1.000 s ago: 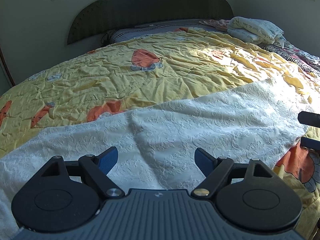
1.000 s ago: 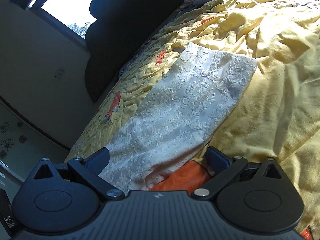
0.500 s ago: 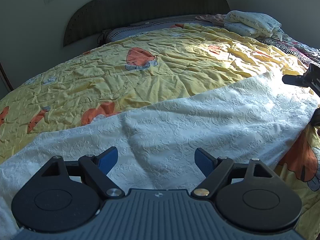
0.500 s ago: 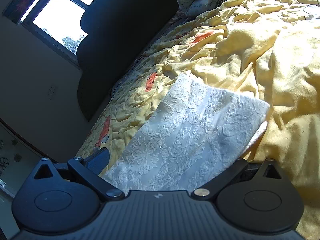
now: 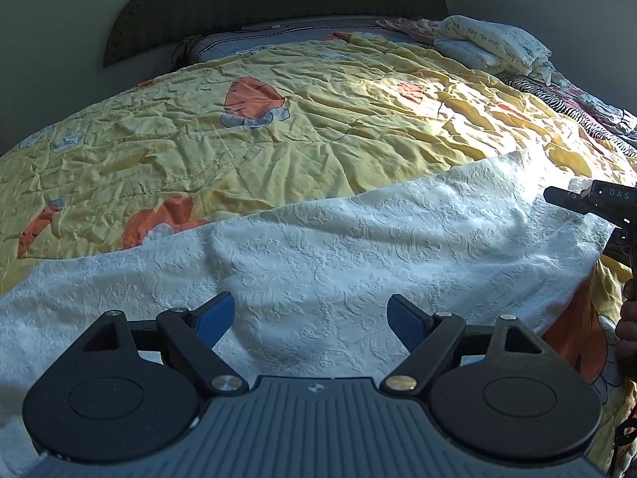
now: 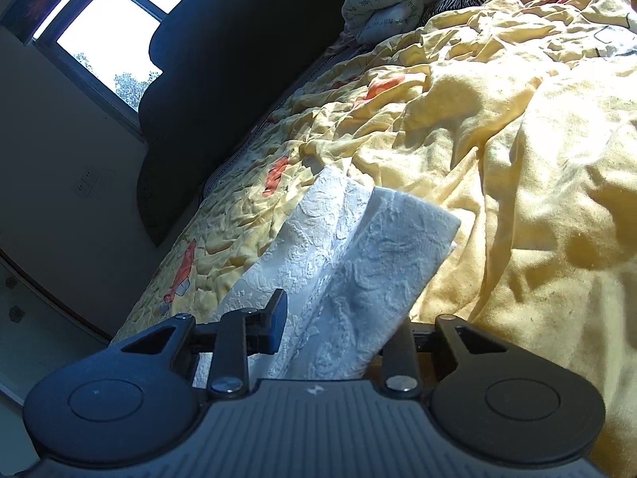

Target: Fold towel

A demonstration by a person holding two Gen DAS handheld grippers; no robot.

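Left wrist view showed the white towel spread lengthwise across the near part of a bed, lying on a crumpled yellow quilt printed with orange figures. The left gripper hung over the towel's near middle with its jaws spread wide, blue pads apart, and no cloth pinched between them. At the right edge of that view the right gripper sat at the towel's far end, with part of a hand below it. Right wrist view showed the right gripper with its jaws drawn in narrow, having just been closing, and the towel's end bunched and raised between them; the left pad pressed the cloth, while the right finger was hidden behind the fold. The towel's corner stood lifted clear of the quilt. Pillows lay piled by the dark headboard, and a window showed in the right view.
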